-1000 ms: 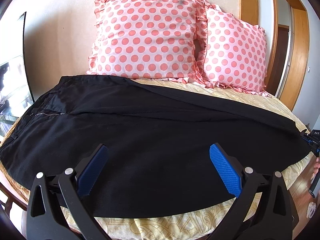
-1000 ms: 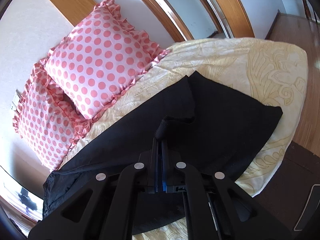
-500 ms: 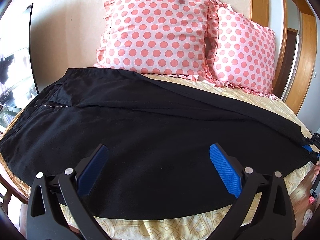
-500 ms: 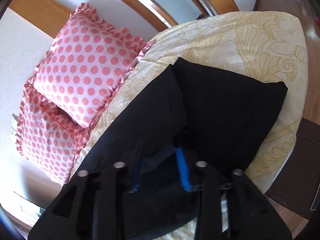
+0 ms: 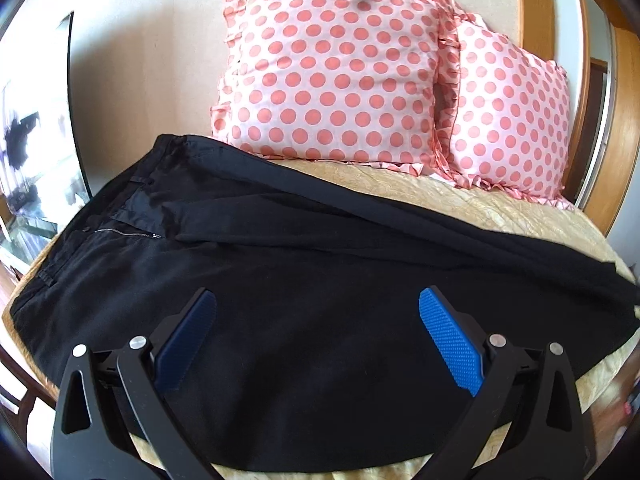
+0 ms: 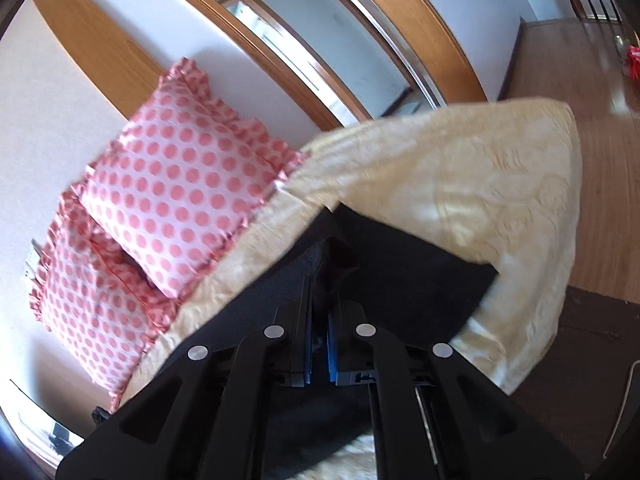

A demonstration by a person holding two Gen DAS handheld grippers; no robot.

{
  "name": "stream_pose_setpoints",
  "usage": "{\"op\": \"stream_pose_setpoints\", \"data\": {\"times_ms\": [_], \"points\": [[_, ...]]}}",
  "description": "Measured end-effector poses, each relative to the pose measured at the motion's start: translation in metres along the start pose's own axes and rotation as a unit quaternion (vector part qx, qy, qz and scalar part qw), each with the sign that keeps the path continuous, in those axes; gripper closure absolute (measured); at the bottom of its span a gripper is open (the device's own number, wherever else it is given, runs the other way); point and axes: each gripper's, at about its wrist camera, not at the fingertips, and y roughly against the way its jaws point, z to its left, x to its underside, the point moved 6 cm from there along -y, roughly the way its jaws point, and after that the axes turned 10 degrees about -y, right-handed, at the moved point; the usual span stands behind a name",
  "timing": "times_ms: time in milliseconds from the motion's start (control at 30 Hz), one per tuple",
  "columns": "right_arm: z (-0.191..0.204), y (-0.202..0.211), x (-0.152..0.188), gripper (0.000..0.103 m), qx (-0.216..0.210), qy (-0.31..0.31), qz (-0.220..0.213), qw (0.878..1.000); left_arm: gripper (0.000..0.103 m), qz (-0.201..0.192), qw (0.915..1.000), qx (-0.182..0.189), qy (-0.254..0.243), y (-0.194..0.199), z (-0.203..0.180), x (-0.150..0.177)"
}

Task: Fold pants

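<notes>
Pants point(image 5: 304, 280): black, spread lengthwise across the bed point(image 5: 500, 216), waist at its left edge. Right gripper point(image 6: 320, 316): pinched on a hem fold. Left gripper point(image 5: 316, 344): spread wide, empty, over the thigh. Step, I judge: first fold; next I carry the hem toward the waist.

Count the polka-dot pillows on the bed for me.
2. One pillow leans against the wall at the head of the bed, beyond the black pants. The second pillow stands beside it on the right, partly tucked behind it. None other shows.
</notes>
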Motion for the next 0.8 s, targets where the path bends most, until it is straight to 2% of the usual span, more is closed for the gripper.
{"op": "stream_pose_setpoints", "data": {"times_ms": [100,267,333,433,500,567,633,767,800], "points": [[-0.004,-0.005,0.004,0.097,0.012,0.006,0.005,1.000,0.002,0.008,0.9996,-0.011,0.025,-0.015,0.026,-0.022],[-0.012,-0.016,0.012,0.098,0.026,0.009,0.021,0.999,0.002,0.026,0.9951,-0.039,0.087,-0.056,0.083,-0.078],[-0.012,-0.016,0.013,0.098,0.029,0.016,0.021,0.999,0.003,0.046,0.9913,-0.045,0.115,-0.086,0.105,-0.102],[-0.010,-0.016,0.015,0.098,0.039,0.030,0.019,0.999,0.010,0.082,0.9852,-0.060,0.138,-0.134,0.129,-0.128],[-0.010,-0.017,0.015,0.098,0.041,0.033,0.019,0.998,0.013,0.108,0.9809,-0.076,0.143,-0.163,0.141,-0.137],[-0.009,-0.017,0.014,0.098,0.044,0.036,0.021,0.998,0.020,0.142,0.9735,-0.098,0.150,-0.196,0.155,-0.141],[-0.007,-0.018,0.014,0.097,0.052,0.045,0.021,0.997,0.021,0.166,0.9664,-0.106,0.165,-0.220,0.167,-0.140],[-0.004,-0.019,0.016,0.097,0.066,0.062,0.021,0.996,0.037,0.201,0.9511,-0.117,0.204,-0.250,0.186,-0.133],[-0.004,-0.019,0.016,0.097,0.067,0.062,0.022,0.996,0.048,0.210,0.9459,-0.119,0.217,-0.256,0.191,-0.128]]}}
